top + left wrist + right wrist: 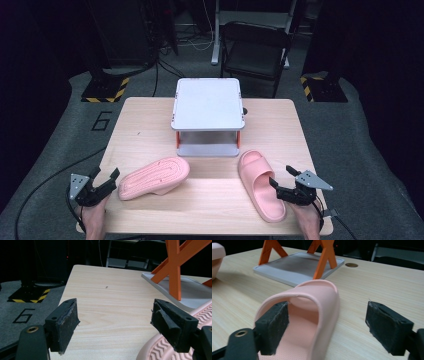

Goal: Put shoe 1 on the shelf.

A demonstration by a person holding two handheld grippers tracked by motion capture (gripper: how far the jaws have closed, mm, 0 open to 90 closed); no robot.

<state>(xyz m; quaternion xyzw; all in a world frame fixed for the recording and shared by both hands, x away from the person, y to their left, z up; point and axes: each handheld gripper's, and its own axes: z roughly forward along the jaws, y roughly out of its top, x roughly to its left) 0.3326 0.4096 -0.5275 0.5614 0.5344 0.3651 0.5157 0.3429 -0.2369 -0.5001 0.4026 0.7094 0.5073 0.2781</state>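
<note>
slippers, two of them, pink, lie on the near half of the wooden tabletop (150,210). nearest the person, the right claw (283,182) stands wide open with nothing gripped; in the right gripper view its left jaw sits inside the strap opening of the upright slipper (260,185) while the other jaw stands clear on the outer side, so the strap's wall lies between them, unpinched. this slipper's long axis runs almost straight away from the person, heel end near, toe toward the white two-tier rack (207,105). the left claw (109,179) is also wide open and empty, just beside the near end of the sole-up slipper (155,177), which lies to its right. that slipper's long axis slants across the tabletop, far end aimed toward the rack. each hand is nearer its own slipper; the rack stands beyond both, mid-tabletop.
</note>
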